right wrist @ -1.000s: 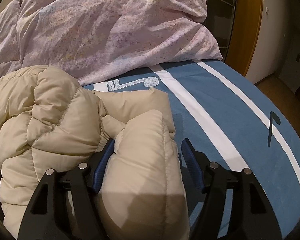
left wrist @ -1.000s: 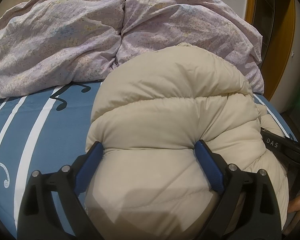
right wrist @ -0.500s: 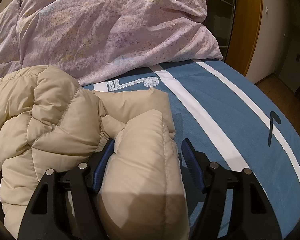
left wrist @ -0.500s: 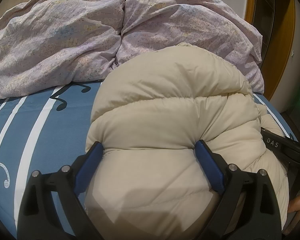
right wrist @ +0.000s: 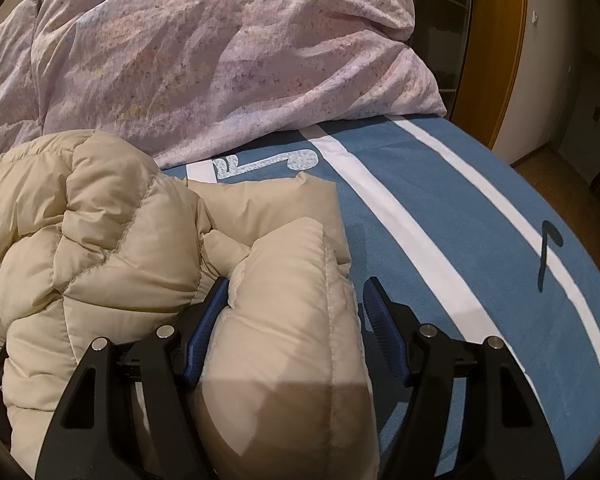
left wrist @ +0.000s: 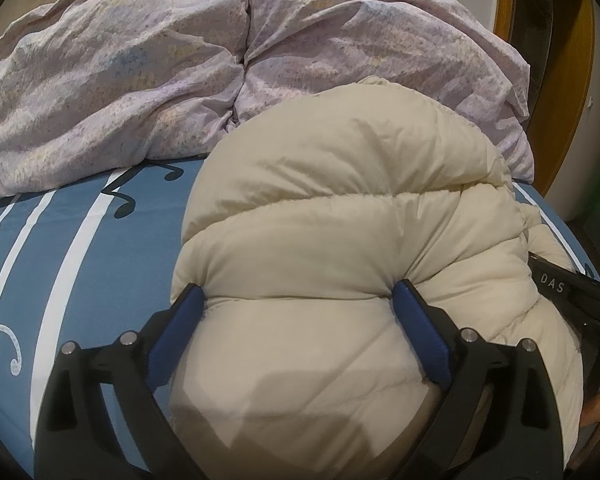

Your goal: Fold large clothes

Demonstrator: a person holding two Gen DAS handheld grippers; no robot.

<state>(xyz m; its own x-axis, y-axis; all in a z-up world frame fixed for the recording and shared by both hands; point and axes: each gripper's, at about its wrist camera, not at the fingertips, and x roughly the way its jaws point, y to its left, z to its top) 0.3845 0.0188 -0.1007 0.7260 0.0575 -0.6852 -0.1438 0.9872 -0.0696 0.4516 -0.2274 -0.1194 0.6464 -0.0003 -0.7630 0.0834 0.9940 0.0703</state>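
Left wrist view: the left gripper (left wrist: 300, 300) has its jaws clamped wide on a bulging fold of the cream puffer jacket (left wrist: 340, 208), bunched on the blue striped bed (left wrist: 100, 248) before the lilac duvet (left wrist: 140, 60).

Right wrist view: the right gripper (right wrist: 294, 292) straddles a jacket (right wrist: 100, 240) sleeve; the left pad touches it, the right stands clear, jaws apart.

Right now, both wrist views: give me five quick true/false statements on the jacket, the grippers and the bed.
1. The left gripper has a thick fold of the cream puffer jacket between its pads. True.
2. The jacket lies on a bare wooden floor. False: it sits on the blue striped bedsheet.
3. A crumpled lilac duvet is piled behind the jacket. True.
4. The right gripper is empty. False: a padded jacket section sits between its fingers.
5. The sheet is plain. False: white stripes and music notes.
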